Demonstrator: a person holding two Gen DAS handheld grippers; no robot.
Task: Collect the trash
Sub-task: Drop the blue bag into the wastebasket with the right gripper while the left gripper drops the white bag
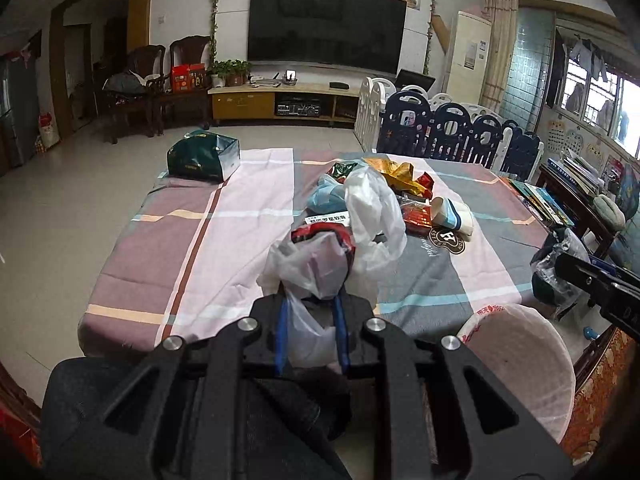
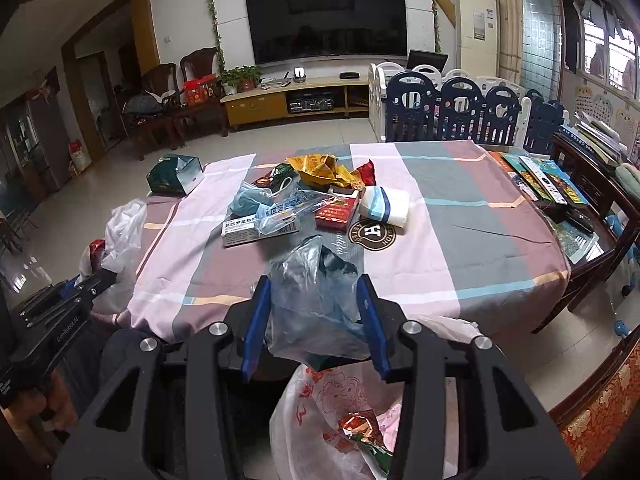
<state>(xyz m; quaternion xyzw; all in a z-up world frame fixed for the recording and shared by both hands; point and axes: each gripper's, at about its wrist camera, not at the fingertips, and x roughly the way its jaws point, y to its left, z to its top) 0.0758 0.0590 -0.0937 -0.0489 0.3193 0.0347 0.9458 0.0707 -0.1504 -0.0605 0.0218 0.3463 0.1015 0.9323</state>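
Note:
My left gripper [image 1: 311,316] is shut on a whitish plastic bag [image 1: 316,264] with a red wrapper [image 1: 320,234] caught in its top, held above the table's near edge. In the right wrist view the left gripper [image 2: 96,278] shows at the left with the same whitish bag [image 2: 124,228]. My right gripper [image 2: 314,312] is shut on a clear plastic bag [image 2: 316,292] with dark blue-green stuff inside. It hangs just over the open trash bag [image 2: 320,412], which holds several wrappers. A trash pile lies mid-table: yellow wrapper [image 2: 320,170], red box [image 2: 336,210], white box [image 2: 256,230], paper cup [image 2: 380,206].
The checked tablecloth [image 2: 460,240] covers the table. A green box [image 2: 174,174] sits at its far left corner. The lined bin [image 1: 520,364] stands at the near right of the table. Books [image 2: 536,176] lie on a dark side table at the right, with a playpen fence [image 2: 460,108] behind.

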